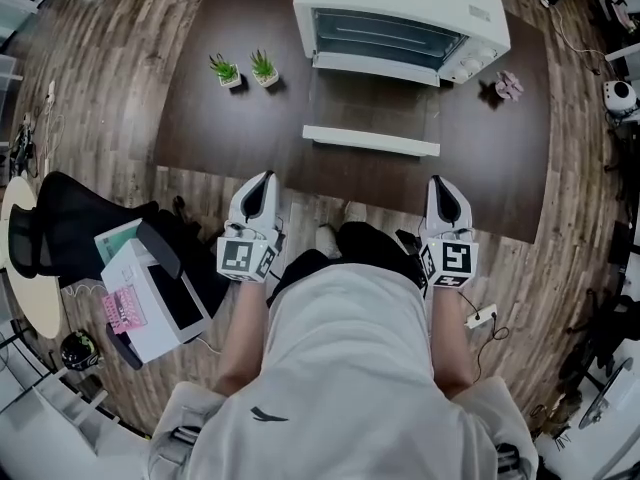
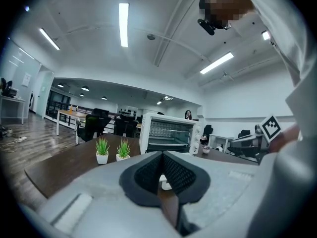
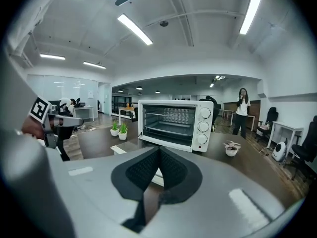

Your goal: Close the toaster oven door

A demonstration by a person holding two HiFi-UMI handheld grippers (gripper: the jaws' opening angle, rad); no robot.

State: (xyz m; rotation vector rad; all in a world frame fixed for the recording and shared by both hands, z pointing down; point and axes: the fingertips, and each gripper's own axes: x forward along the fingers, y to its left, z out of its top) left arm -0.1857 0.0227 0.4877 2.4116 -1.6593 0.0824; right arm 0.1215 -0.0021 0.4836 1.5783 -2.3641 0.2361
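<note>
The toaster oven (image 1: 400,18) stood at the far middle of the dark worktop (image 1: 200,138), its opening facing the person. Its glass door (image 1: 372,106) was fully open, lying flat and pointing toward the person, hinged along the oven's lower front. The white handle (image 1: 370,140) formed the door's near edge, its long axis running left to right. Both tools were held close to the body, off the worktop's near edge, with the handle ahead of them. The left tool (image 1: 264,180) sat just outside the handle's left end. The right tool (image 1: 438,182) lined up with its right end, so it seemed slightly better placed. Each tool's jaws were together and empty.
</note>
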